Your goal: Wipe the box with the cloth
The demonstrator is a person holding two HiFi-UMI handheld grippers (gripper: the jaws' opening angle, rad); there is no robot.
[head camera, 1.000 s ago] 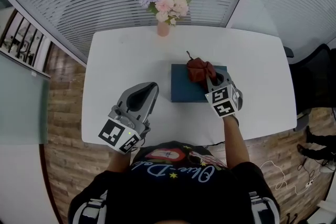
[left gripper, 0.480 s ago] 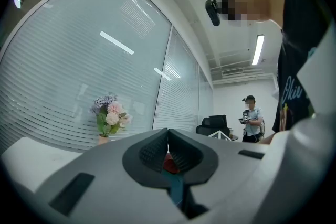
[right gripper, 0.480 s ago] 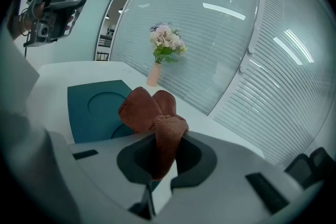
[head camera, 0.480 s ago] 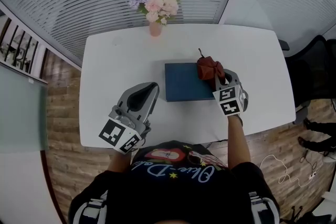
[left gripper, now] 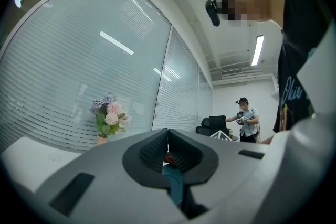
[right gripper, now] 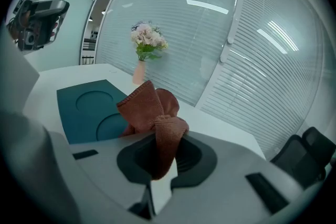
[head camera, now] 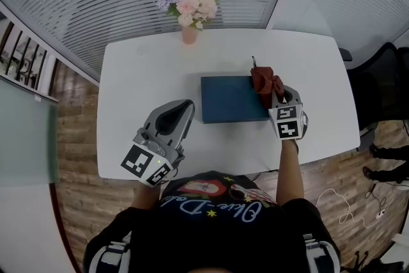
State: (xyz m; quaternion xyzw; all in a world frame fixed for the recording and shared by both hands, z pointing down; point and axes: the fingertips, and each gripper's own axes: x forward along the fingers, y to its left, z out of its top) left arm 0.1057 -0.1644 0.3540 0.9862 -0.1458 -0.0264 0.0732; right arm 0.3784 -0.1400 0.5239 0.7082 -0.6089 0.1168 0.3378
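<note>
Our right tongs pinch the cloth at the right end of the box, which runs left (left tongs pressed together, empty).

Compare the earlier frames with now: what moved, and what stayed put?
The right gripper, shut on the cloth throughout, dragged it rightward across the box to its right edge. The left gripper stayed shut and idle near the front edge of the table; box and flower vase did not move.

Box sat mid-table. Cloth was at box's R edge, in R gripper; flower vase behind box; L gripper front-left of box, apart.
</note>
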